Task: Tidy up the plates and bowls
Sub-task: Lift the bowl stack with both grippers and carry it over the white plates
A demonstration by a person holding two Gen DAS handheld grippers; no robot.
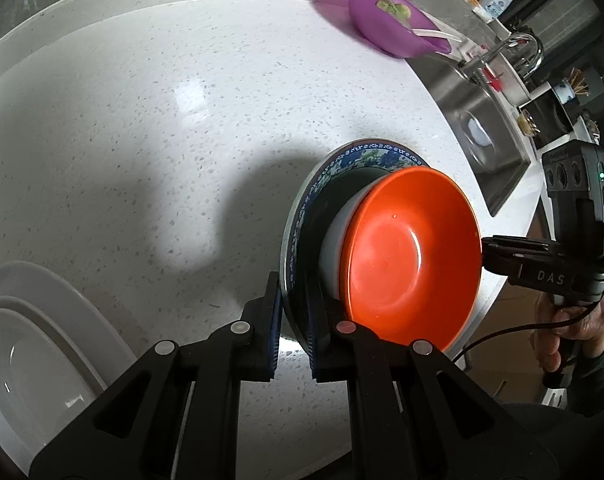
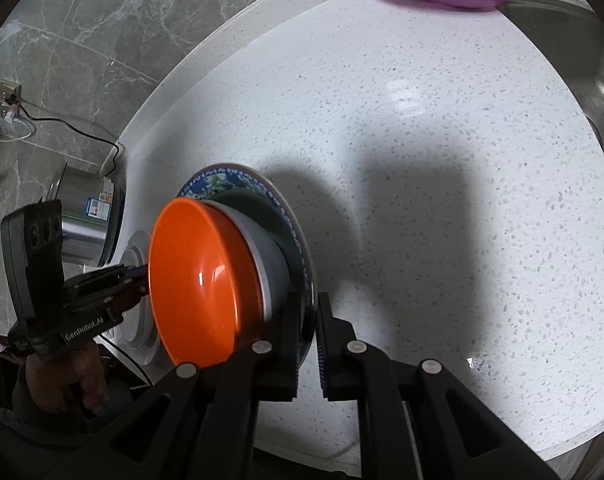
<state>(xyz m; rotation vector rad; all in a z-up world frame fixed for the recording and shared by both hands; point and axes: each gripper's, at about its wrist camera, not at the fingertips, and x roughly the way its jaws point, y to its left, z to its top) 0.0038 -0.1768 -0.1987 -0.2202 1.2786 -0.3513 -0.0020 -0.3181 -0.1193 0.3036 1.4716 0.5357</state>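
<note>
1. Left gripper [image 1: 294, 322]: jaws drawn narrow, clamped on the near rim of the patterned plate [image 1: 326, 176]; one pad on each face of the rim.
2. Right gripper [image 2: 308, 330]: likewise narrow, pinching the opposite rim of the same plate [image 2: 222, 182]. From the left wrist view this gripper [image 1: 487, 254] appears at the far side of the bowl.
3. Patterned plate: blue floral border, dark centre, held between both grippers above the countertop [image 1: 162, 140].
4. Orange bowl [image 1: 412, 256]: sits on the plate, orange inside, pale outer wall. Also seen from the right wrist view [image 2: 200, 276].
5. White plates [image 1: 34, 364]: stacked on the countertop, well apart from the held plate, at the left gripper's side.
6. Purple basin [image 1: 386, 24]: at the far edge of the countertop, beside the sink [image 1: 478, 140]; greens inside.
7. Steel pot [image 2: 88, 216]: beyond the left gripper [image 2: 136, 276], near the wall.
</note>
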